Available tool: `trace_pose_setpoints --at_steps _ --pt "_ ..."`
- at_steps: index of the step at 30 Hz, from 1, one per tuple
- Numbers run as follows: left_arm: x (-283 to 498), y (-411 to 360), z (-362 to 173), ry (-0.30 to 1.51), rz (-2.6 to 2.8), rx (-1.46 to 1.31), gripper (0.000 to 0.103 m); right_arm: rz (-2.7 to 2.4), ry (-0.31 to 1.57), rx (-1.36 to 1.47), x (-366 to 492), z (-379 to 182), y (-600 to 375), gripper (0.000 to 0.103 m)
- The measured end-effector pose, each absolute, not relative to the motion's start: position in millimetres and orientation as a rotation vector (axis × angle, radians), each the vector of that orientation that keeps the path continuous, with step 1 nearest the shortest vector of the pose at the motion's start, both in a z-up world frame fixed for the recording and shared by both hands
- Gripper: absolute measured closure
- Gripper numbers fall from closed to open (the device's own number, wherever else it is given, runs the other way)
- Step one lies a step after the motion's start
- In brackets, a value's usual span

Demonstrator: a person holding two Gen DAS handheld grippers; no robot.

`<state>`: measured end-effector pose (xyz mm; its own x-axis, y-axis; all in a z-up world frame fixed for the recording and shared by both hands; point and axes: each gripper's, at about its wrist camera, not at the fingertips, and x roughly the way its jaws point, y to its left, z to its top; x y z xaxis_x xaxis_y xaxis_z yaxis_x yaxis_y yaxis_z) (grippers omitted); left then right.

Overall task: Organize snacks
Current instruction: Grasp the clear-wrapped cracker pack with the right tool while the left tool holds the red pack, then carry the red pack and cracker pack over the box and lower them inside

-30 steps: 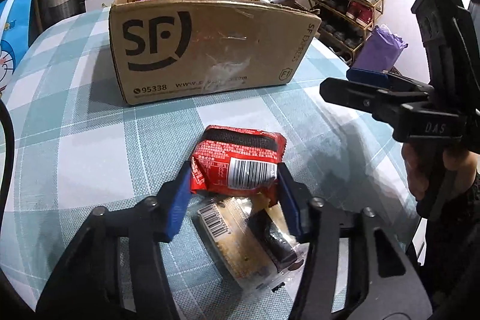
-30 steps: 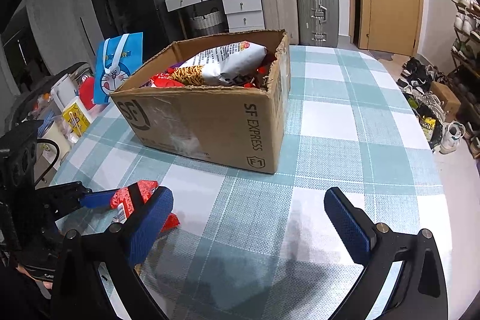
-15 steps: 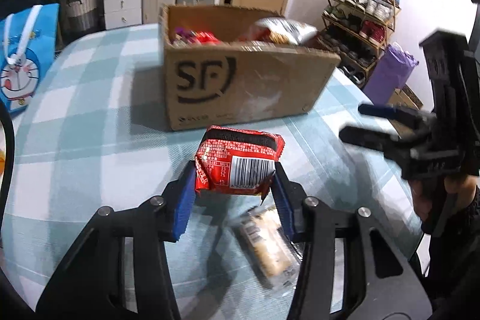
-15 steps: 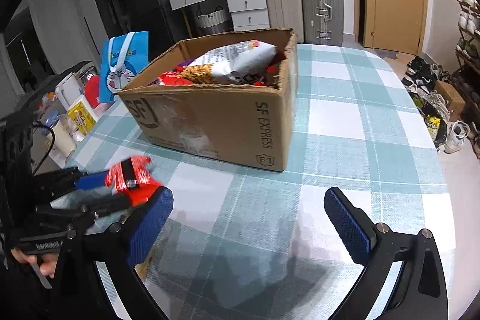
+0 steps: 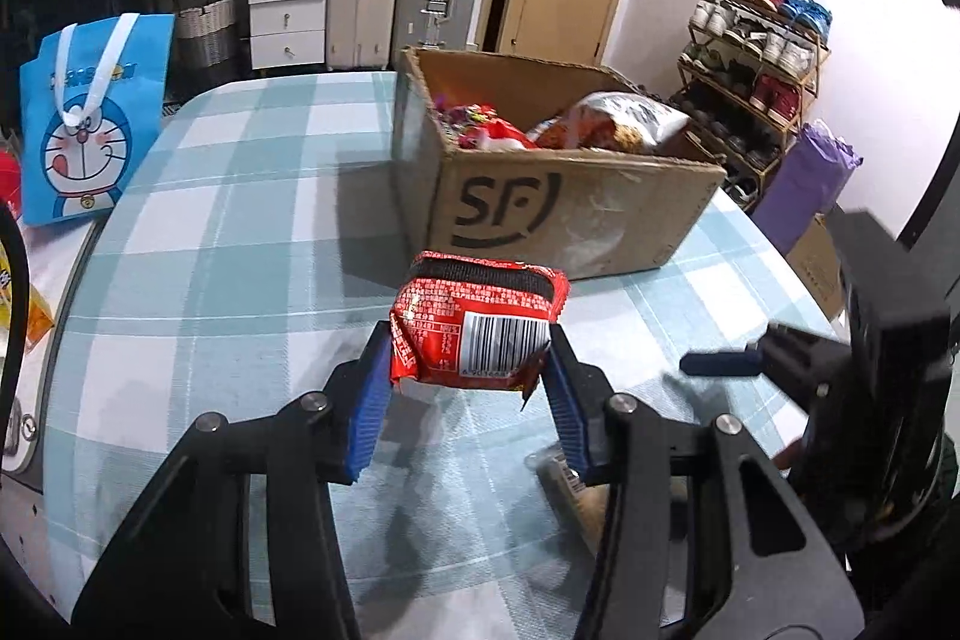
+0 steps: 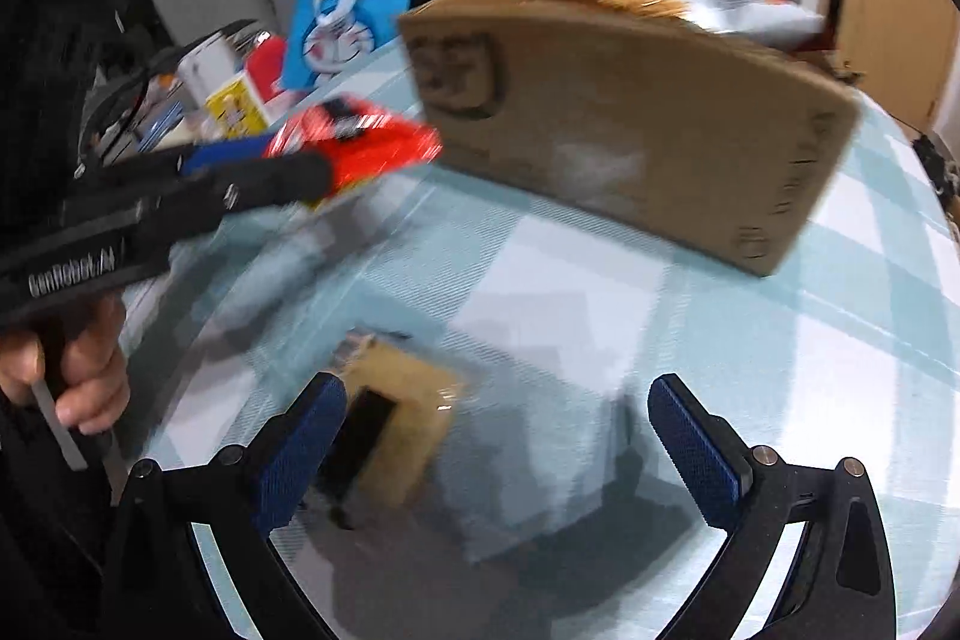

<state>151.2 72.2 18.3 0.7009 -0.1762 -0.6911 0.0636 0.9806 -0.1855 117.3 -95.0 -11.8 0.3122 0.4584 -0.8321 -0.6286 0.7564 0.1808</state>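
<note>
Pinching the light, crinkly red snack packet [image 5: 477, 325] across its sides, the left gripper [image 5: 468, 376] holds it clear of the table; the right gripper [image 6: 489, 436] gapes empty over a seemingly soft, clear-wrapped pastry [image 6: 399, 415] near the table's front edge.

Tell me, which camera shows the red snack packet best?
The left wrist view: the red snack packet sits sharp and central, barcode showing, clamped in the left gripper. The right wrist view shows it blurred, at the side.

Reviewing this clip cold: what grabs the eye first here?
The red foil snack packet clamped in the left gripper, lifted above the checked tablecloth. Behind it, the brown cardboard SF box already heaped with snacks. The open right gripper hovers over a clear-wrapped tan snack.
</note>
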Motion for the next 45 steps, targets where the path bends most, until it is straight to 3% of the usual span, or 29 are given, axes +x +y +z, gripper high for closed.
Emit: trace_pose_setpoints --at_steps 21,23,27,30,45 --pt "155 71 8 0.807 -0.123 -0.159 0.058 0.676 1.048 -0.337 113 -23 -101 0.001" --pt "156 71 7 0.811 -0.123 -0.159 0.058 0.687 1.044 -0.329 114 -22 -105 0.005" --pt "157 70 6 0.813 -0.122 -0.160 0.058 0.681 1.022 -0.333 116 -16 -109 0.031" --pt "157 70 6 0.812 -0.123 -0.157 0.058 0.678 1.016 -0.320 119 -13 -111 0.043" --pt "157 68 7 0.805 -0.123 -0.153 0.058 0.681 0.971 -0.286 116 -8 -117 0.045"
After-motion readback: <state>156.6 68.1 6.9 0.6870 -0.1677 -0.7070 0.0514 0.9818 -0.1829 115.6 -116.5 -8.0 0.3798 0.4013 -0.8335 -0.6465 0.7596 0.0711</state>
